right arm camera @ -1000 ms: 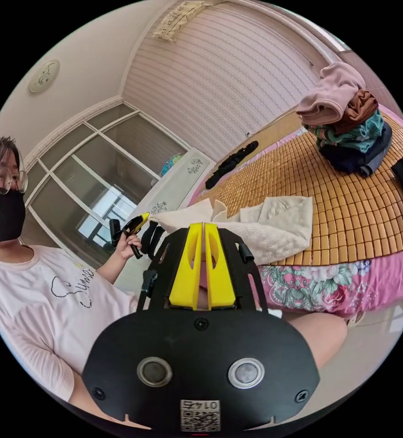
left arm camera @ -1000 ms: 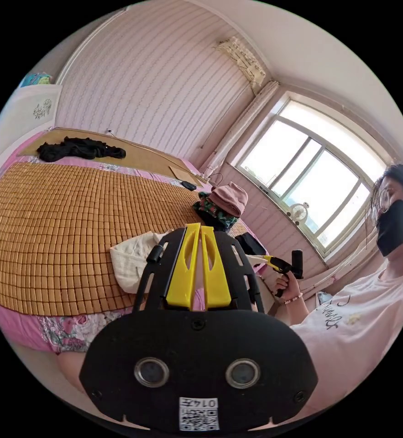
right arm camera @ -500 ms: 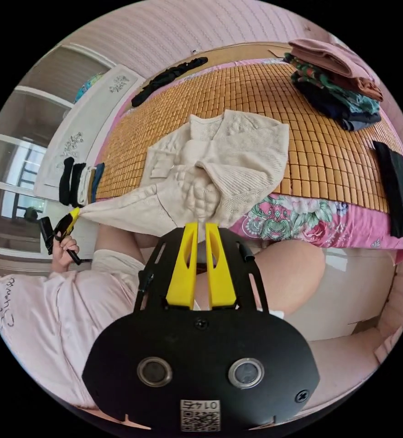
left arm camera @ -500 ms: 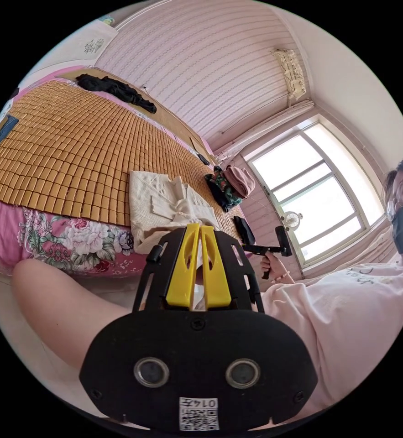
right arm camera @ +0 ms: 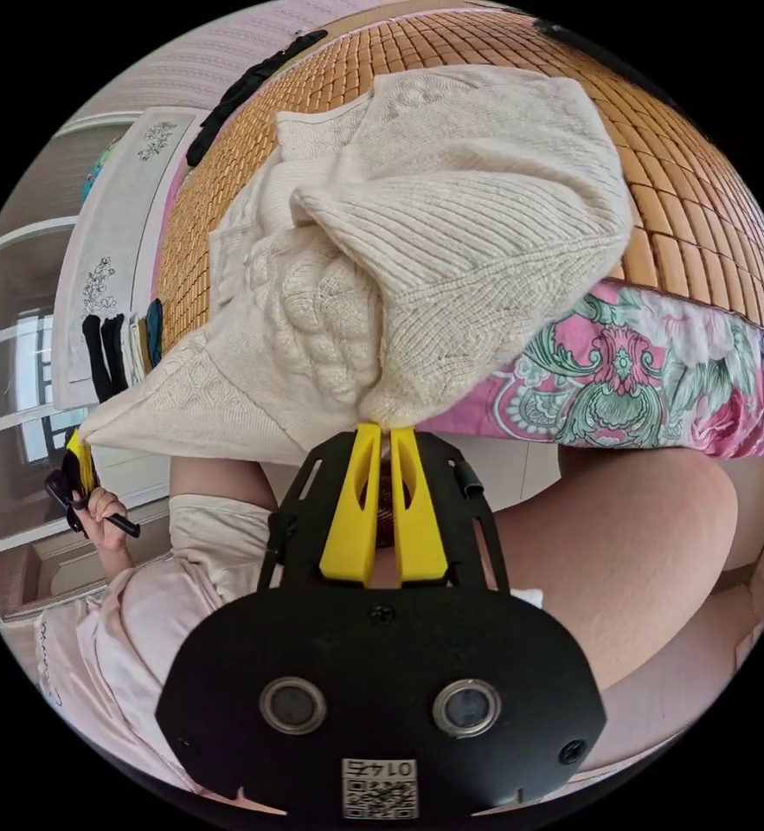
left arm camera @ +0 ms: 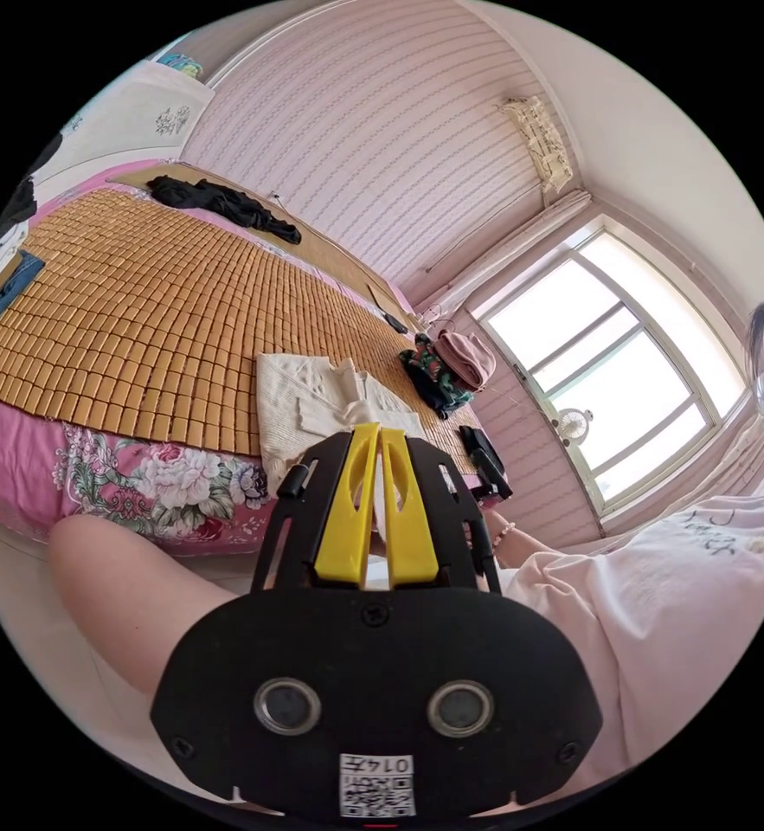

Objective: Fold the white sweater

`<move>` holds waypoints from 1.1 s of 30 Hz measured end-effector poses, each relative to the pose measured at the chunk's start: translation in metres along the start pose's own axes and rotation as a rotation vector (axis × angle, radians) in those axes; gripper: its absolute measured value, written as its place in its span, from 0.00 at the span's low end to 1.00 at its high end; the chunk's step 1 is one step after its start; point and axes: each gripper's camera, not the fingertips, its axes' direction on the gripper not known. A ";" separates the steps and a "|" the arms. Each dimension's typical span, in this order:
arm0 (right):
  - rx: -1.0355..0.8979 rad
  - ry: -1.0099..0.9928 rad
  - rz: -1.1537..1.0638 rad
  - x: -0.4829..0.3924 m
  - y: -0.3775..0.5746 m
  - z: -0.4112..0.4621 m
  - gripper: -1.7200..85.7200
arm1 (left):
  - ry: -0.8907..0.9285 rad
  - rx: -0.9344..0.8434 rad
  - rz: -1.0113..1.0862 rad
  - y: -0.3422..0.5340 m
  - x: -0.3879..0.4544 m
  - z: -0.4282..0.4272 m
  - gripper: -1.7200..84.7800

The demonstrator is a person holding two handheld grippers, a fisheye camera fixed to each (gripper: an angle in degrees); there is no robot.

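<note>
Both grippers are seen clamped on the hem of the white sweater. At the right gripper, the yellow jaws are pressed nearly together with the ribbed lower edge of the knit pinched at their tips. At the left gripper, the jaws are likewise drawn close, and a strip of cream knit is caught between them; in the right gripper view the same gripper is seen at the far left, held in a hand, with a corner of the hem stretched out to it.

Most of the sweater is laid on the near edge of the bamboo mat covering the bed, its hem pulled out over the floral pink sheet at the bed's side. A sleeve is folded across the cable-knit front. A pile of folded clothes is set farther along the mat, toward the window, and a black garment is left at the far edge.
</note>
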 end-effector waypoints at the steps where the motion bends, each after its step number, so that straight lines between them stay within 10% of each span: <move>1: 0.021 -0.018 -0.011 0.005 0.010 -0.012 0.04 | -0.006 0.004 0.007 0.000 0.000 -0.007 0.01; 12: 0.452 -0.323 -0.243 0.053 0.157 -0.192 0.02 | 0.075 0.149 0.096 -0.018 0.018 -0.100 0.01; 22: 0.650 -0.347 -0.763 -0.003 0.262 -0.286 0.02 | 0.336 0.742 0.295 -0.047 0.062 -0.259 0.01; 33: 0.579 -0.297 -0.666 0.024 0.304 -0.256 0.02 | -0.095 -0.169 0.116 -0.033 0.014 -0.067 0.03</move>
